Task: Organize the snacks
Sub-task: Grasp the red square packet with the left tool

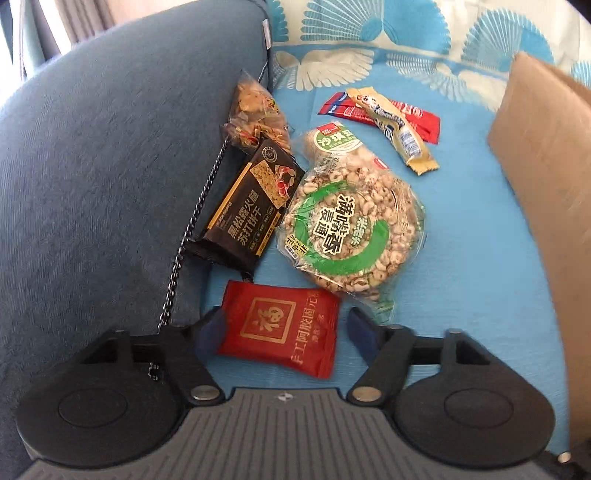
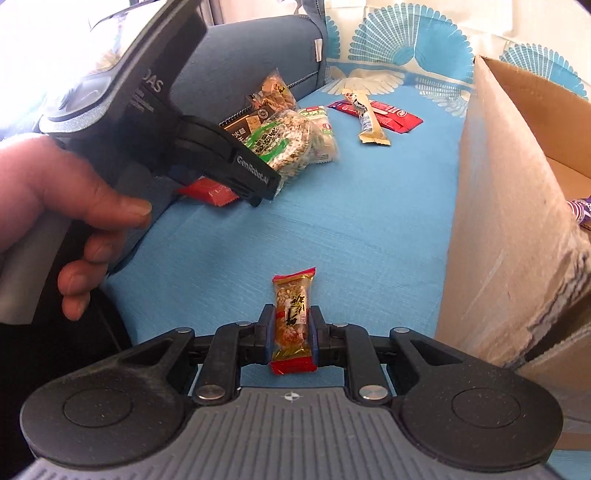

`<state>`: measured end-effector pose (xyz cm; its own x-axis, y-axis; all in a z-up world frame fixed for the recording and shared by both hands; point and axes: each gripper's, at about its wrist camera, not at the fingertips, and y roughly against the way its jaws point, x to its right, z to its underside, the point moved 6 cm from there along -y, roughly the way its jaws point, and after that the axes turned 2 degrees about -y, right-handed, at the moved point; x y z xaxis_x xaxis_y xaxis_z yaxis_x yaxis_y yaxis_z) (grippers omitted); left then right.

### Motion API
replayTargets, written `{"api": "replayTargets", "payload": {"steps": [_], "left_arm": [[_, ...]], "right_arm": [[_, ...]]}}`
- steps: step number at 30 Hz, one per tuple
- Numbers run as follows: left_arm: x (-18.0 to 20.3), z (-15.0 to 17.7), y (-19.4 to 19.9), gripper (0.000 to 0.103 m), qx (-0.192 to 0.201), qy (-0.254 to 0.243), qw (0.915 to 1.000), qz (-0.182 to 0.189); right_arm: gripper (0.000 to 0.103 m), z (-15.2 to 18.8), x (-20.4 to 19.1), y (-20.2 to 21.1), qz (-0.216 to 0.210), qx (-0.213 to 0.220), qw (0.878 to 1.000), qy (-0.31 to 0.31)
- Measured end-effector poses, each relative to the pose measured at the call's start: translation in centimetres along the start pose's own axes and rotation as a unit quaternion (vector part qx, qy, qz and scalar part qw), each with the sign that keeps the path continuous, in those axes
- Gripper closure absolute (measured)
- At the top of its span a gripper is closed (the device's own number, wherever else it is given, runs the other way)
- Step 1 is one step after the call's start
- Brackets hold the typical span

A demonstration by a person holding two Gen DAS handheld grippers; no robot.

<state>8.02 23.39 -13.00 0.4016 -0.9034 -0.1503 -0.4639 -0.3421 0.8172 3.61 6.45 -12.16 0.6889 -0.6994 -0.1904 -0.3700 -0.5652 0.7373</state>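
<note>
My left gripper [image 1: 284,328] is open, its fingers on either side of a red snack packet [image 1: 280,332] lying on the blue cloth. Beyond it lie a black cracker pack [image 1: 251,206], a round green puffed-grain pack [image 1: 351,229], a clear mixed-nut bag [image 1: 258,114], a red wafer pack [image 1: 413,114] and a cream stick packet [image 1: 399,129]. My right gripper [image 2: 292,325] is shut on a small gold-and-red snack bar [image 2: 293,317]. The left gripper [image 2: 251,181] also shows in the right wrist view, over the red packet [image 2: 207,192].
A cardboard box [image 2: 509,221] stands open at the right, with a purple wrapper inside [image 2: 581,210]; it also shows in the left wrist view [image 1: 546,155]. A dark blue cushion [image 1: 103,177] with a metal chain [image 1: 192,229] borders the left. A patterned fan-print cover [image 1: 369,33] lies behind.
</note>
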Motion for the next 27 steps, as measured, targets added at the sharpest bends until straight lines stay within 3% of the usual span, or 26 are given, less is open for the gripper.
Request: {"api": "replayTargets", "payload": {"steps": [1,3,5,7,9,16,18,19,21,22,23,26,27], "left_arm": [[-0.6,0.0,-0.1,0.050,-0.002,0.019,0.9998,0.011],[-1.7,0.1,0.1,0.055,-0.005,0.050,0.9983,0.029],[-2.1,0.0,1.0,0.074,0.007,0.062,0.9967,0.051],[-2.0,0.2,1.9,0.081,0.020,0.060,0.9964,0.057],[-1.8,0.4,2.7,0.102,0.022,0.061,0.9944,0.084],[-2.5,0.9,4.3,0.103,0.028,0.083,0.9869,0.135],[-2.8,1.1,4.4,0.103,0.021,0.099,0.9862,0.131],[-2.9,1.2,4.6,0.102,0.020,0.107,0.9852,0.133],[-3.1,1.6,4.9,0.083,0.008,0.131,0.9842,0.119],[-3.3,1.7,5.2,0.062,0.005,0.151,0.9820,0.113],[-3.6,1.7,5.4,0.046,0.006,0.182,0.9762,0.118],[-4.3,2.0,5.3,0.031,-0.001,0.298,0.9452,0.134],[-4.4,2.2,4.9,0.030,-0.010,0.333,0.9344,0.127]], "right_arm": [[0.084,0.0,0.0,0.0,-0.001,-0.001,1.000,-0.001],[0.084,0.1,-0.1,0.1,-0.002,0.000,1.000,-0.002],[0.084,0.1,-0.1,0.1,-0.002,0.004,1.000,-0.001],[0.084,0.2,-0.1,0.1,-0.001,0.008,1.000,0.000],[0.084,0.3,-0.1,0.2,0.001,0.011,1.000,0.000],[0.084,0.8,-0.4,0.8,0.010,0.017,1.000,0.000],[0.084,0.8,-0.4,0.8,0.011,0.017,1.000,0.000],[0.084,0.9,-0.4,0.8,0.012,0.017,1.000,0.001],[0.084,0.9,-0.4,0.8,0.013,0.016,1.000,0.001],[0.084,0.9,-0.4,0.8,0.013,0.016,1.000,0.000],[0.084,0.9,-0.4,0.8,0.013,0.016,1.000,-0.001],[0.084,0.7,-0.4,0.5,0.014,0.017,1.000,-0.004],[0.084,0.6,-0.5,0.3,0.014,0.017,1.000,-0.006]]}}
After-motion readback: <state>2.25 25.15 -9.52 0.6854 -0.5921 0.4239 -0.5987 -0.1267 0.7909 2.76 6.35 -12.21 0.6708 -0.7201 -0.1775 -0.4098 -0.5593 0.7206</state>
